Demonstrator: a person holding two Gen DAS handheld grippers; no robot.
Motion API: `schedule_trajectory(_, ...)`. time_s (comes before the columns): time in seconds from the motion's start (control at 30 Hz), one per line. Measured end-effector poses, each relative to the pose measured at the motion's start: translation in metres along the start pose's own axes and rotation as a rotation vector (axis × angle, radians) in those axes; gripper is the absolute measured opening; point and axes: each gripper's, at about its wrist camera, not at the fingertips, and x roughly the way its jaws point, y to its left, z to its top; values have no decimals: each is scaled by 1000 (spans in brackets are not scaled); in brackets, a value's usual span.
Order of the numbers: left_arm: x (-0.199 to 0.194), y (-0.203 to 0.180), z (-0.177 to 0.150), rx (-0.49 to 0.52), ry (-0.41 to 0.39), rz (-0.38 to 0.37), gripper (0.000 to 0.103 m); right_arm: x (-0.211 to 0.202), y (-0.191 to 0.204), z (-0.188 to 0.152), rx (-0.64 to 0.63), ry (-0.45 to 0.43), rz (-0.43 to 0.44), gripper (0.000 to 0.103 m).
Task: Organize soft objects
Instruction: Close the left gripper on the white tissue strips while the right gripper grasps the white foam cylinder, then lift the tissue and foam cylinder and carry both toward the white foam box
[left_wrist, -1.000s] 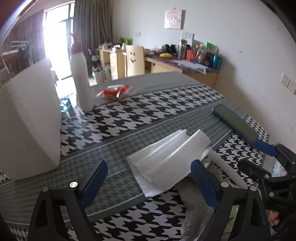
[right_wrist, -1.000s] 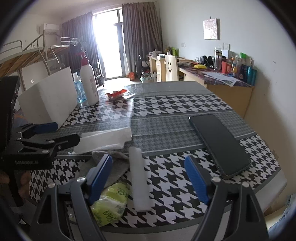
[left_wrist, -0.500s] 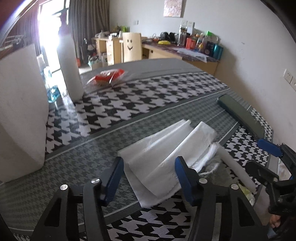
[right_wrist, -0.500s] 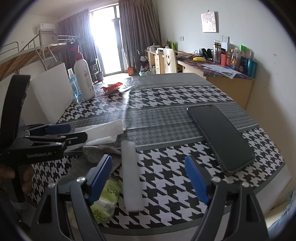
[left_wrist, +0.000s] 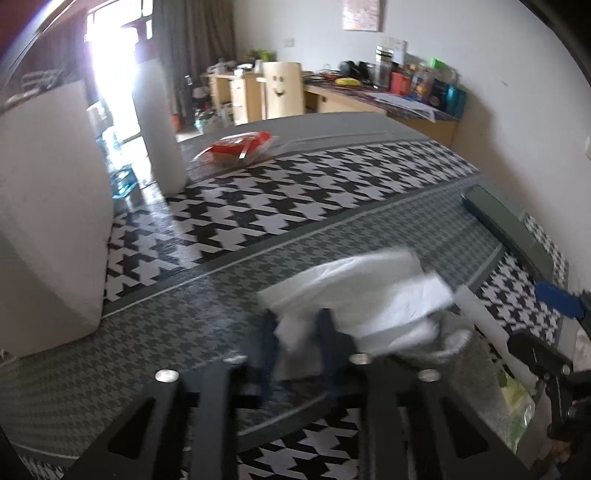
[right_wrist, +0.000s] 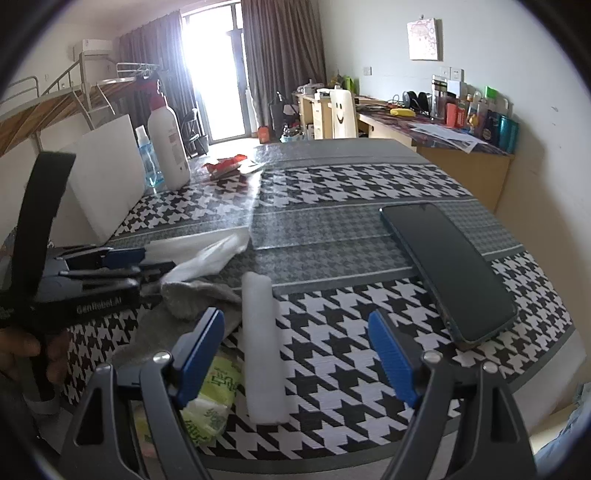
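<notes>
The folded white tissue sheet (left_wrist: 373, 291) lies near my edge of the black-and-white houndstooth table (left_wrist: 295, 192), its near corner bunched between the pads of my left gripper (left_wrist: 295, 347), whose jaws are closing on it right now. I judge it nearly weightless and limp: it will droop and unfold when lifted and could tear if dragged, so a pinch on the doubled corner, several layers thick, is the place to hold.

Just beside it, partly under its near edge, sits a crumpled grey sock (right_wrist: 199, 291), also soft and easy to snag along with the sheet. Next to that lies a white foam roll (right_wrist: 260, 347), light and springy, best taken across its middle. A green-printed tissue pack (right_wrist: 210, 402) rests at the table edge, slippery in its wrapper.

My right gripper (right_wrist: 295, 354) hangs over the roll with jaws wide, holding nothing. The dark smartphone (right_wrist: 450, 269) lies well apart on the right.
</notes>
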Motion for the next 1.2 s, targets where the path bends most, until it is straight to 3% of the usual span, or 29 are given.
schedule_trajectory(0.13,-1,6,-1,-16,-7,-28,8,0,2,1,-10,7,-9,84)
schedule_trajectory(0.3,-9,12,-8,-43,-18,-94,8,1,8,1,-44,23,-23,84)
schedule_trajectory(0.47,-25,15,-11,-51,-67,-107,8,3,13,-1,-67,43,-24,84)
schedule_trajectory(0.63,-31,8,-15,-33,-88,-99,8,8,18,-2,-89,74,-25,61)
schedule_trajectory(0.9,-37,7,-18,-29,-103,-100,8,9,25,-6,-114,97,-31,53)
schedule_trajectory(0.97,-38,6,-17,-28,-106,-102,8,11,26,-8,-120,109,-27,45)
schedule_trajectory(1.07,-39,6,-18,-24,-113,-102,8,12,26,-9,-118,124,-14,41)
schedule_trajectory(1.2,-41,5,-18,-24,-122,-110,8,12,31,-7,-127,134,12,22)
